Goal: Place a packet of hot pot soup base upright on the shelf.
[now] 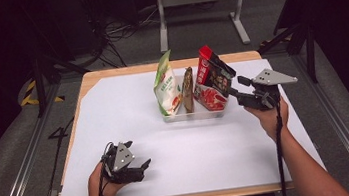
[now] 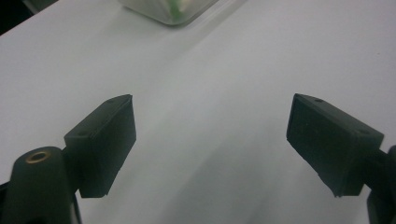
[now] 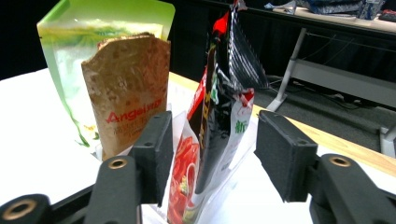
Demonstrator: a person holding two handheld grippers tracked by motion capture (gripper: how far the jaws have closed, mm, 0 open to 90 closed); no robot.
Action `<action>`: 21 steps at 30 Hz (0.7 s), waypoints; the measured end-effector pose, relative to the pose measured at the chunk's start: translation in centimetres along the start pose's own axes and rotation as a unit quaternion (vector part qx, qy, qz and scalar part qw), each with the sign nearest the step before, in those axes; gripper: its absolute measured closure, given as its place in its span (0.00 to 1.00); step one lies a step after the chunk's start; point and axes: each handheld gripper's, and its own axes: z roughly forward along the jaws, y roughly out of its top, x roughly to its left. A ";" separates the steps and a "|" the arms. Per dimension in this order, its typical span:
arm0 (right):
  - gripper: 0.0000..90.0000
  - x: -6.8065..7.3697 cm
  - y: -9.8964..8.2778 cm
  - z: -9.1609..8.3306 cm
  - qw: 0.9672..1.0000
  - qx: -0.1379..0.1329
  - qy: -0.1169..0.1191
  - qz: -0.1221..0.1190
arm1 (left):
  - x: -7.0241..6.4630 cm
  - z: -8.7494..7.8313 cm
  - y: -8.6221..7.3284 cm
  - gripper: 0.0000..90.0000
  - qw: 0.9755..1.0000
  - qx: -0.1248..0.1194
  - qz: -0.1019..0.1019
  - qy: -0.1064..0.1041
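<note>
Dark room with cables on the grey floor and a metal frame behind; in front, a wooden tabletop (image 1: pixel 85 84) covered with a white sheet (image 1: pixel 126 129). On the sheet, a clear plastic tray (image 1: pixel 192 114) with three pouches standing upright in a row. Seen from above: a green and white pouch (image 1: pixel 166 86) at the left, a thin brown pouch (image 1: pixel 188 90) in the middle, a red and black snack pouch (image 1: pixel 212 79) at the right, leaning a little with its top toward the right.

Right gripper (image 1: pixel 236 89) held level at the right end of the tray, pointing at the red and black snack pouch (image 3: pixel 212 135). Fingers (image 3: pixel 156 154) half open, no earlier picture to compare; pouch edge standing between them, nearer to the left finger, a clear gap to the right finger. Pads not pressing on the pouch, as far as visible. Beyond the left finger, the brown pouch (image 3: pixel 128 98) with red lettering, and behind it the green and white pouch (image 3: pixel 70 60).

Left gripper (image 1: pixel 143 166) low over the near left part of the sheet, well apart from the tray. Fingers (image 2: pixel 105 140) wide apart, nothing but white sheet (image 2: pixel 210 154) between them. Far beyond the fingertips, a corner of the clear tray (image 2: pixel 173 11).
</note>
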 end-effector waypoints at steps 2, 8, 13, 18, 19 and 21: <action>0.49 0.0 -0.2 0.0 1.000 0.001 0.005 0.003 | 0.0 0.0 0.0 0.18 1.000 0.000 0.002 0.001; 0.41 0.1 -0.7 -0.2 1.000 0.008 -0.003 -0.010 | 0.0 0.0 0.0 0.18 1.000 0.001 0.002 -0.001; 0.36 0.3 -1.2 -0.3 1.000 0.015 0.001 -0.021 | 0.0 0.0 0.0 0.18 1.000 0.002 0.002 0.000; 0.32 0.6 -1.6 -0.4 0.999 0.023 0.006 -0.034 | 0.0 0.1 0.0 0.18 1.000 0.002 0.003 -0.001; 0.32 0.6 -1.6 -0.4 0.999 0.023 0.006 -0.034 | 0.0 0.1 0.0 0.18 1.000 0.002 0.003 -0.001; 0.31 0.7 -1.9 -0.5 0.999 0.024 0.006 -0.039 | 0.0 0.1 0.0 0.18 1.000 0.002 0.003 -0.001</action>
